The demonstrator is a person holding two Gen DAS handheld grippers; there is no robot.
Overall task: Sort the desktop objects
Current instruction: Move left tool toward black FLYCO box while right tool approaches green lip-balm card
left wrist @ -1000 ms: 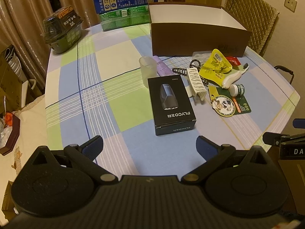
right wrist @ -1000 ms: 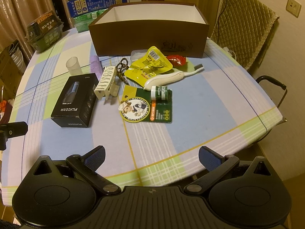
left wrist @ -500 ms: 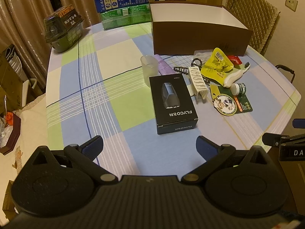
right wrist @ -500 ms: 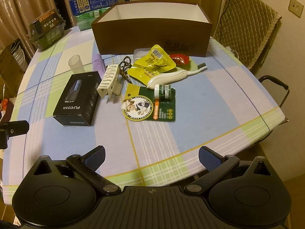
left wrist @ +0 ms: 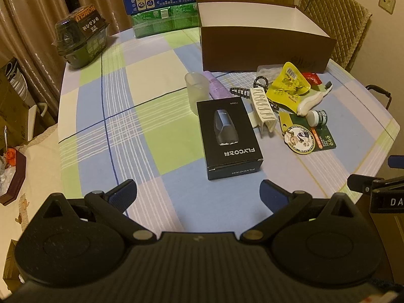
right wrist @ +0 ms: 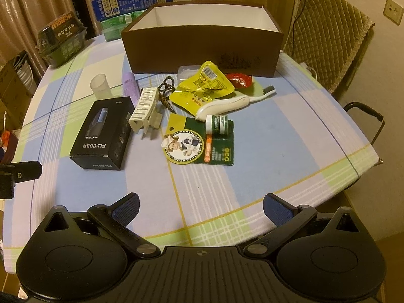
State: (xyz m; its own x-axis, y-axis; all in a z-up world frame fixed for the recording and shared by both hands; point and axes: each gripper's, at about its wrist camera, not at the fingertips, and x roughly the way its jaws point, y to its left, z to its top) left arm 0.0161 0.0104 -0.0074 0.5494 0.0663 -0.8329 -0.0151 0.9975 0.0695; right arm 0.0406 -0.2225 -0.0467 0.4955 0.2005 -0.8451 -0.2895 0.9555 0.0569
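1. The left gripper is hovering over the near table edge, its fingers spread wide and gripping nothing.
2. The right gripper is doing the same over the table, fingers released and empty.
3. The black box is lying flat just beyond the left fingers, label facing up.
4. The white clip is sitting just beside the box, with the green card and its small jar further right.
5. The toothbrush is resting against the yellow pouch; a red packet is lying behind them.
6. The cup and purple tube are standing near the brown box.
7. Only the right view is showing the brown box's white, empty interior; the left view is showing only its rim.
8. Only the left view is showing the right gripper's tip at its right edge.
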